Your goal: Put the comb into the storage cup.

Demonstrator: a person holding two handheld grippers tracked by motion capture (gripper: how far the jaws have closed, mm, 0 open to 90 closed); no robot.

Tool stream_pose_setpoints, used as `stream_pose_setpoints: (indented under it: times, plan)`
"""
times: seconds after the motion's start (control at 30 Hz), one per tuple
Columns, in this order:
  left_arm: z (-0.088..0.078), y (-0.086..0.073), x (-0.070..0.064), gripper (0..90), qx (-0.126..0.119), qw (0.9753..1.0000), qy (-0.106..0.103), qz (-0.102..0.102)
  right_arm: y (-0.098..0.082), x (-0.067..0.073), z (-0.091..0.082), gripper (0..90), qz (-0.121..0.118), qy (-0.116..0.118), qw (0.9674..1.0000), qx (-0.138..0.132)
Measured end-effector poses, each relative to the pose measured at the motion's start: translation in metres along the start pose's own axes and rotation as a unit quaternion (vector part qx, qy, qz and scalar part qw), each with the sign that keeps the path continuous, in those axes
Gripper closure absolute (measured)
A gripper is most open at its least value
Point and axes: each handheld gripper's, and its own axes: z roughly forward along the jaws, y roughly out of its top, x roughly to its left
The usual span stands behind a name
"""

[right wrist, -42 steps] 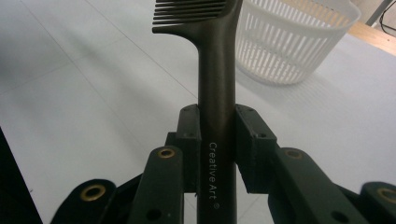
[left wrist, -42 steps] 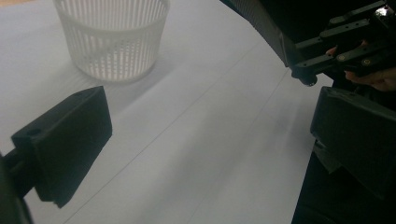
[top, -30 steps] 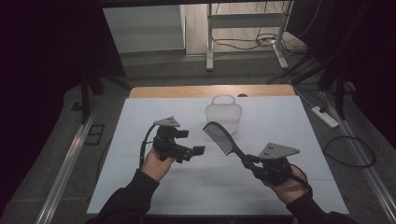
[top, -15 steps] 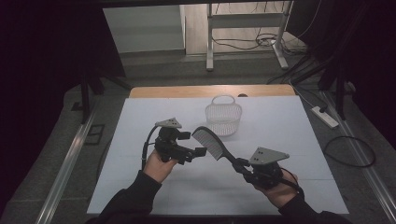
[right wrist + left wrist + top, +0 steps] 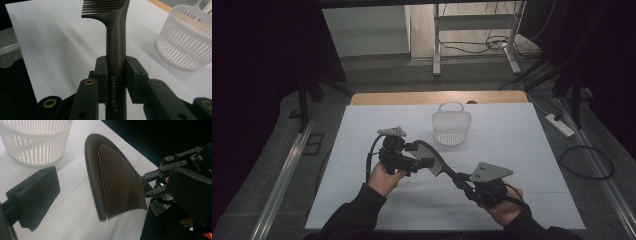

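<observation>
A dark comb (image 5: 432, 159) hangs above the white table (image 5: 522, 150), its handle (image 5: 115, 50) clamped between the pads of my right gripper (image 5: 461, 181) (image 5: 116, 72), which is shut on it. The handle reads "Creative Art". The comb's toothed head (image 5: 112, 185) points toward my left gripper (image 5: 421, 156) (image 5: 112, 195) and sits between its open jaws, with a gap to each pad. In the left gripper view, one pad (image 5: 35, 197) is left of the head and the other (image 5: 190, 192) is right of it.
A white slotted basket (image 5: 451, 127) (image 5: 35, 140) (image 5: 186, 41) stands just beyond the grippers toward the table's far edge. A wooden strip (image 5: 437, 97) borders that edge. A power strip (image 5: 560, 125) and a cable (image 5: 587, 162) lie on the floor to the right.
My right gripper has carried the comb leftward and slightly down, bringing its head between the left gripper's jaws. The left hand has stayed in place.
</observation>
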Motion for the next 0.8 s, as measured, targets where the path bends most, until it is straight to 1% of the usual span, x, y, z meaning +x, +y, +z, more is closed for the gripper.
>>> stream_pose_setpoints:
  times: [0.17,0.23,0.33,0.43,0.47,0.5,0.57,0.63,0.73,0.8]
  plan:
    - [0.0015,0.0006,-0.0014,0.8,0.007,1.0000,0.005,0.000,0.0002,0.0010,0.0001,72.2,-0.004,-0.003,1.0000,-0.002]
    - [0.0010,0.0004,-0.0009,4.0,0.006,1.0000,-0.001,-0.004,0.0002,0.0010,0.0000,72.3,-0.005,-0.004,1.0000,-0.003]
    - [-0.0012,0.0004,-0.0002,16.5,0.004,0.9999,-0.009,-0.010,0.0000,0.0011,-0.0001,72.2,-0.006,-0.006,1.0000,-0.003]
    - [-0.0026,0.0007,0.0002,33.5,0.002,0.9996,-0.024,-0.017,0.0001,0.0011,-0.0002,72.2,-0.007,-0.007,0.9999,-0.004]
    - [-0.0029,0.0008,0.0010,37.9,0.003,0.9992,-0.033,-0.021,0.0000,0.0011,-0.0002,72.2,-0.007,-0.007,0.9999,-0.004]
    - [-0.0028,0.0008,0.0013,42.5,0.004,0.9991,-0.037,-0.023,0.0000,0.0011,-0.0003,72.2,-0.007,-0.008,0.9999,-0.005]
    - [-0.0028,0.0005,0.0024,51.3,0.003,0.9982,-0.047,-0.036,0.0000,0.0011,-0.0004,72.2,-0.008,-0.009,0.9999,-0.005]
    - [-0.0031,0.0000,0.0046,57.0,0.000,0.9968,-0.062,-0.052,0.0000,0.0011,-0.0005,72.3,-0.008,-0.010,0.9999,-0.005]
    - [-0.0035,-0.0004,0.0062,66.2,-0.001,0.9953,-0.075,-0.060,0.0000,0.0012,-0.0004,72.2,-0.009,-0.011,0.9999,-0.006]
    - [-0.0030,-0.0006,0.0064,72.0,0.003,0.9948,-0.080,-0.064,-0.0001,0.0011,-0.0002,72.2,-0.009,-0.010,0.9999,-0.006]
